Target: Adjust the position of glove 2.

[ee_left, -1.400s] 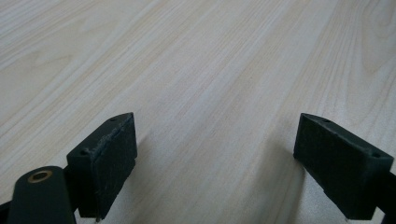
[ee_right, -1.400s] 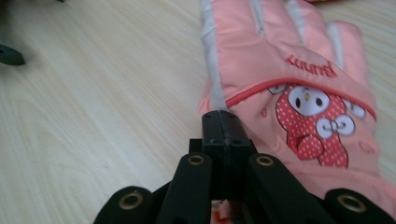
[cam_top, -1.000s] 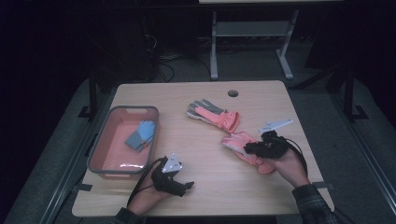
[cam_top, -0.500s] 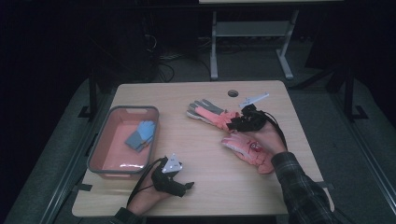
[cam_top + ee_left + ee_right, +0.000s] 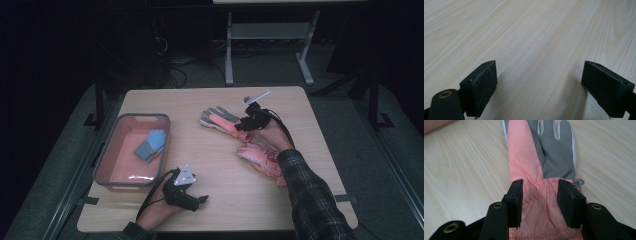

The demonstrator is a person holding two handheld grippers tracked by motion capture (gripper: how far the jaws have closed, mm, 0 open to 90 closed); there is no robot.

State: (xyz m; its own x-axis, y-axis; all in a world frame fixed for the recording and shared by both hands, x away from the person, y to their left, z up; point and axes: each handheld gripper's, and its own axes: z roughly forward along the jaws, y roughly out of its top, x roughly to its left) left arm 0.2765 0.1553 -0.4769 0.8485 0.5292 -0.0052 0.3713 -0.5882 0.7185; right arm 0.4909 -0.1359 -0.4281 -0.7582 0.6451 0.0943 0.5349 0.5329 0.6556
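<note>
The pink-and-grey padded fabric glove point(image 5: 541, 167) lies flat on the pale wooden table point(image 5: 210, 165), palm side up, fingers pointing away from my right gripper point(image 5: 540, 200). In the high view this glove point(image 5: 220, 120) sits right of the table's centre, toward the far edge. Its gathered pink cuff runs between my right jaws, which straddle it. The jaws have just been opening and stand at a moderate gap. The left pad point(image 5: 515, 200) sits at the cuff's edge; I cannot tell whether either pad presses on the fabric. The cuff does not look pinched. A small grey loop shows at the cuff beside the right pad.

A second pink padded glove point(image 5: 257, 156) lies just nearer me, close to my right wrist and the plaid sleeve point(image 5: 310, 195), apart from the first glove.

My left gripper point(image 5: 186, 192) rests low over the table's near edge. Its jaws stand wide apart with bare wood grain between them; the pads point(image 5: 482, 87) hold nothing.

At the table's left side sits a pink rectangular plastic tray with a grey rim point(image 5: 107, 155). Inside it lies a folded blue fabric glove point(image 5: 150, 145), toward the tray's right wall.
</note>
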